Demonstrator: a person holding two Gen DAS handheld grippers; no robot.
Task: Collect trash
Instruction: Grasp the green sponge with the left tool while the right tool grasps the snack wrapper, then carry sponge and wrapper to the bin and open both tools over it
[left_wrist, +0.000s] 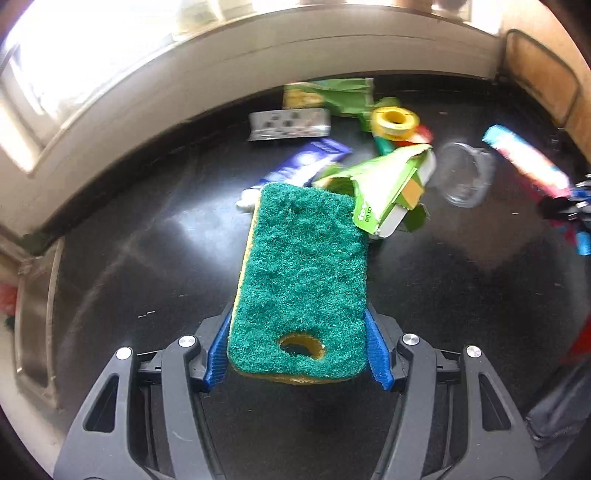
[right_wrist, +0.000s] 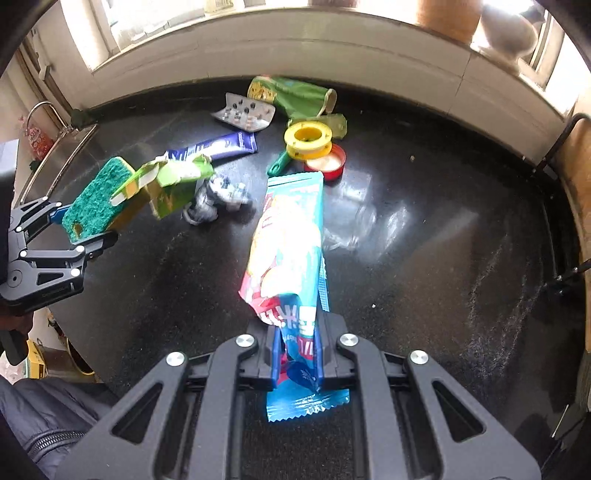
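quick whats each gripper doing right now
left gripper: closed on the green sponge
right gripper: closed on the blue snack wrapper

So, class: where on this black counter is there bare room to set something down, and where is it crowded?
Bare: the counter right of the snack wrapper, and the near-left stretch beside the sink. Crowded: the back middle, around the yellow spool, blister pack and green packet.

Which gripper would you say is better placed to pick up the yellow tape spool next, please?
Neither is free: the left gripper is shut on the green sponge and the right gripper on the blue snack wrapper. Once emptied, probably the right: the yellow tape spool lies almost straight ahead of it.
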